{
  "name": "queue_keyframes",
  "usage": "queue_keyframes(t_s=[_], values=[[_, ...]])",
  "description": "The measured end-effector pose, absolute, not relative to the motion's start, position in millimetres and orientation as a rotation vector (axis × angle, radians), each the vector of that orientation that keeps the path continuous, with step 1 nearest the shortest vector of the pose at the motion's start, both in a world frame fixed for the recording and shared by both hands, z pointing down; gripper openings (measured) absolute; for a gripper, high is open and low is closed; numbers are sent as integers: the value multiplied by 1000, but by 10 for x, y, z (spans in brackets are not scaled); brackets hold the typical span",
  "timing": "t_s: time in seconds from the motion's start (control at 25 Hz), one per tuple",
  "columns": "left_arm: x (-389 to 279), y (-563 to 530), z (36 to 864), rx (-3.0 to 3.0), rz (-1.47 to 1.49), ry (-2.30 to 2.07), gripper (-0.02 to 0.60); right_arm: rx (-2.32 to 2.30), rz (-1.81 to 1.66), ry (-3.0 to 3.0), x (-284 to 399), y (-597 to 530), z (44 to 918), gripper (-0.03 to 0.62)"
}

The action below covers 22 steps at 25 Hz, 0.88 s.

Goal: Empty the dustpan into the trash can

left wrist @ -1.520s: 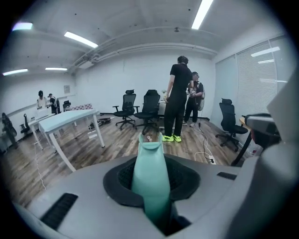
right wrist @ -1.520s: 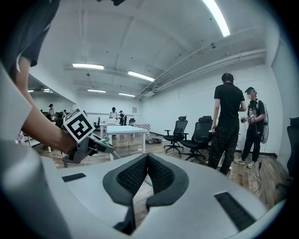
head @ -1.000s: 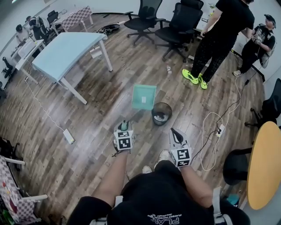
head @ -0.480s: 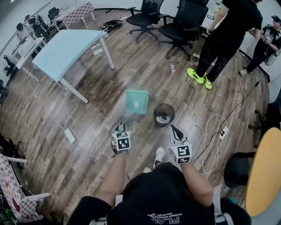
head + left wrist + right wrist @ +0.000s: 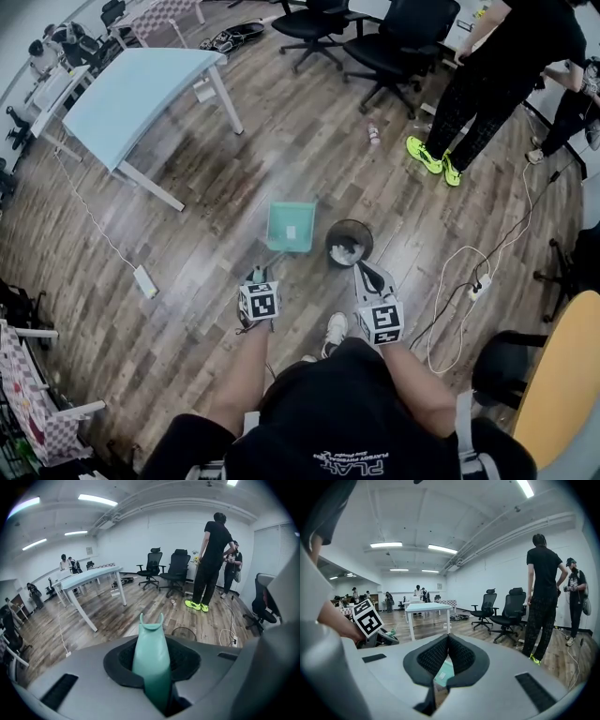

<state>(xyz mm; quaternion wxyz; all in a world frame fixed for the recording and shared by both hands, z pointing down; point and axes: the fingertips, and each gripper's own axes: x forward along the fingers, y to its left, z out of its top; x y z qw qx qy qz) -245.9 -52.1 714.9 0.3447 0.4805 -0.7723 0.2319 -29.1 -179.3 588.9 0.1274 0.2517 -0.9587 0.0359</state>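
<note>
Gripping the handle [image 5: 151,653] of the teal dustpan [image 5: 291,226] between its jaws, the left gripper [image 5: 259,281] holds it just beside the black trash can [image 5: 329,241]; the right gripper [image 5: 447,641], jaws pressed together, hovers empty.

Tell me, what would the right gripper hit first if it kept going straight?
Likely the trash can, just ahead of the right gripper, though it may pass above the rim; depth is unclear.

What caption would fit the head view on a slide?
A person's left gripper holds a teal plastic dustpan beside a round black mesh trash can standing on a wooden floor.
</note>
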Motion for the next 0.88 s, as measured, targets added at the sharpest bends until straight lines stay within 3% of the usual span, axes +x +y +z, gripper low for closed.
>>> queue_keyframes(t_s=[0.88], values=[[-2489,-998,8137,1140,684,-1838,98,571,184,-2715,-847,-2425,6527,25]])
